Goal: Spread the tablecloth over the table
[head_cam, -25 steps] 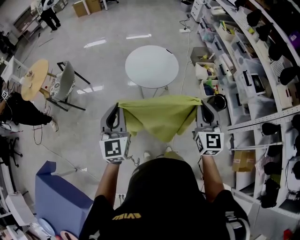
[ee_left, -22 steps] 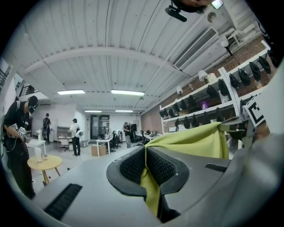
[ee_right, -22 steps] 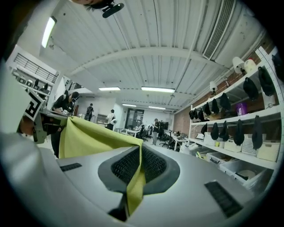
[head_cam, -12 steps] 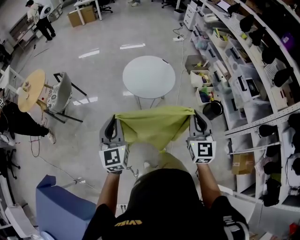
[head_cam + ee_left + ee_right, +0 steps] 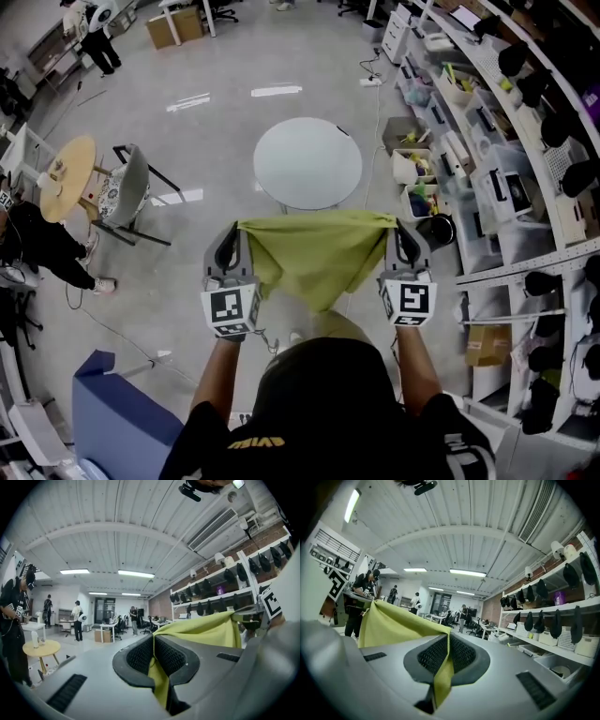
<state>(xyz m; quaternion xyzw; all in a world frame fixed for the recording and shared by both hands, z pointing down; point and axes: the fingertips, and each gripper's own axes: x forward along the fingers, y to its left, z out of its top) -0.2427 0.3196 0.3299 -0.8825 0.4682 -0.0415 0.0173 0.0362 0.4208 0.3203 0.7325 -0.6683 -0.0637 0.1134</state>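
Hanging stretched between both grippers, the yellow-green tablecloth [image 5: 314, 255] sags in mid-air just short of the round white table [image 5: 307, 161], not on it. The left gripper [image 5: 232, 232] and right gripper [image 5: 401, 231] each have jaws pinched tight on a top corner.

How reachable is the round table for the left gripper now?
Probably not yet: open floor lies between the table and the left gripper, shut on the tablecloth; nothing blocks the way.
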